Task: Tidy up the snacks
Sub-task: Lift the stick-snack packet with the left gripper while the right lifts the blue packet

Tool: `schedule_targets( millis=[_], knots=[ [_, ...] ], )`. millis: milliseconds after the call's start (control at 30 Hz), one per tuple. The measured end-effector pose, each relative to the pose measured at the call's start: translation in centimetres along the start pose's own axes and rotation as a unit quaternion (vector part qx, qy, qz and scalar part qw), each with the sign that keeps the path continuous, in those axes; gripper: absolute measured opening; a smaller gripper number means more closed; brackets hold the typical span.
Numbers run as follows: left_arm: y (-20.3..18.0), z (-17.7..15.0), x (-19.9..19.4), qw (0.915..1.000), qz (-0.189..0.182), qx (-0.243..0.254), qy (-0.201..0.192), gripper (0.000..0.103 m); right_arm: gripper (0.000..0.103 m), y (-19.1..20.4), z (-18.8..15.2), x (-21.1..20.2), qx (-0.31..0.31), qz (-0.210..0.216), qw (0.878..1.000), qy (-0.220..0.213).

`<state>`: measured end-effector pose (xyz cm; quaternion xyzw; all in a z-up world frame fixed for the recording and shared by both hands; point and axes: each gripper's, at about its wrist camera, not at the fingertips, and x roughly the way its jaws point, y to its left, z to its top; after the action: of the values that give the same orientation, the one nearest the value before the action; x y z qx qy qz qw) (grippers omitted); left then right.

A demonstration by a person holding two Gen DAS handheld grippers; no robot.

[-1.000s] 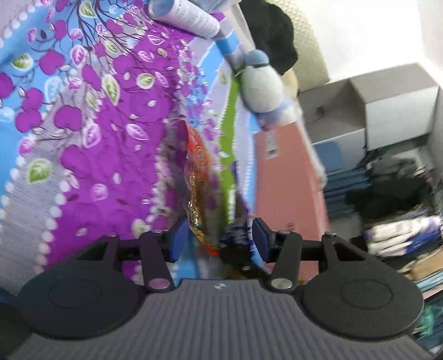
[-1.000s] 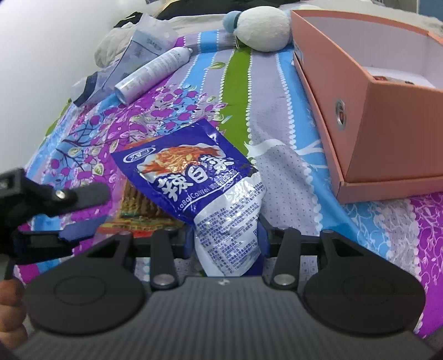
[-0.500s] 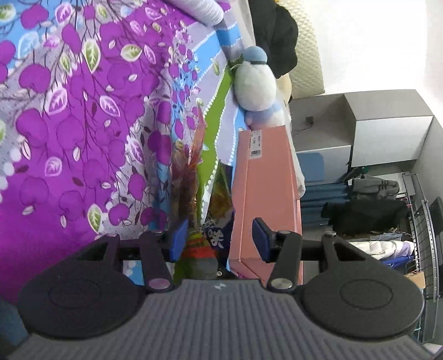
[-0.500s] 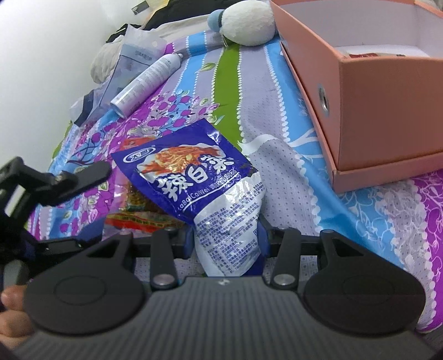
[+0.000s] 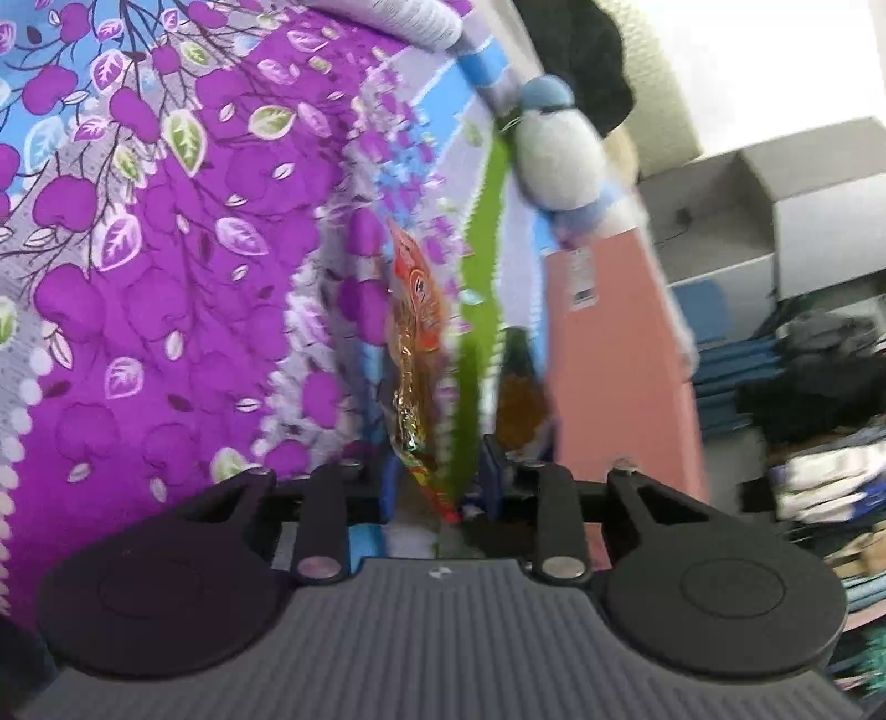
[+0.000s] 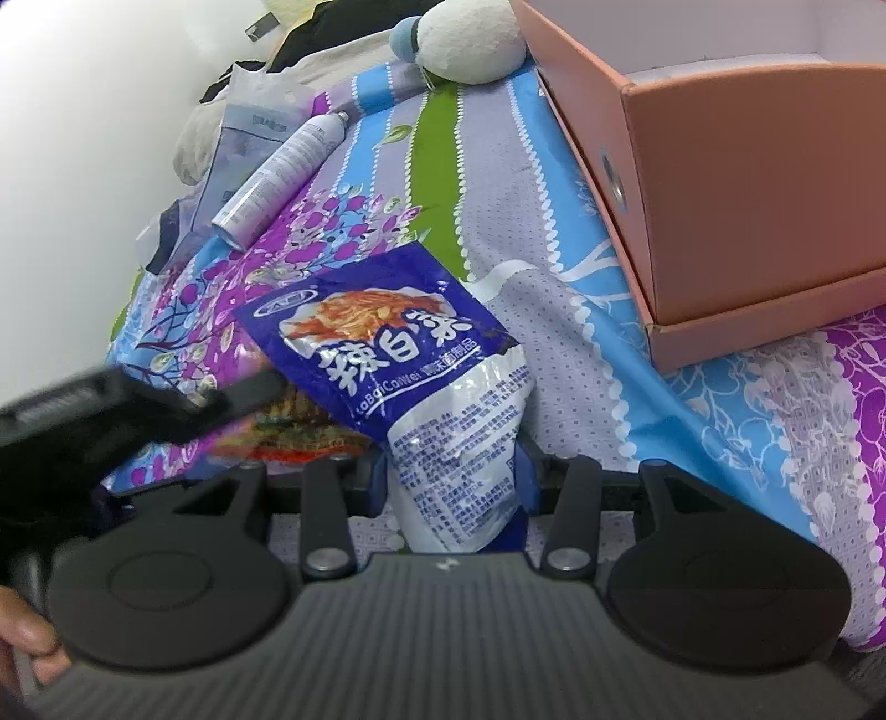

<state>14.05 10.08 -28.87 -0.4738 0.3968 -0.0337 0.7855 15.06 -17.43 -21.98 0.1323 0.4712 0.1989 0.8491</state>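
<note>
Floral bedspread (image 6: 554, 183), pink box (image 6: 747, 221), spray can (image 6: 277, 166), plush toy (image 6: 470, 41)

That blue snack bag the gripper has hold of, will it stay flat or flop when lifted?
Probably flop: the blue snack bag is thin crinkled film, pinched only at its bottom end by the right gripper. Its glossy surface may slip. It looks light for its size.
</note>
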Motion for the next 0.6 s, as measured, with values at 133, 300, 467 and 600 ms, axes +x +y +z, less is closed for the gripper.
schedule_targets(
  millis=[133,300,467,600],
  knots=[
    [-0.1,0.0,0.5,0.9997,0.018,0.014,-0.006,0.028,0.046,-0.1,0.0,-0.1,0.002,0.002,1.000,0.000],
    [-0.6,0.3,1.0,0.9983,0.037,0.042,-0.016,0.028,0.045,0.0,0.0,0.0,-0.004,-0.002,1.000,-0.001],
    [-1.7,0.4,1.3,0.9949,0.057,0.080,-0.022,0.015,0.046,0.4,-0.1,-0.1,-0.014,-0.010,1.000,-0.007],
    [-3.8,-0.1,0.5,0.9880,0.067,0.135,-0.033,0.009,0.046,0.5,-0.1,-0.5,-0.017,-0.016,1.000,-0.012]
  ],
)
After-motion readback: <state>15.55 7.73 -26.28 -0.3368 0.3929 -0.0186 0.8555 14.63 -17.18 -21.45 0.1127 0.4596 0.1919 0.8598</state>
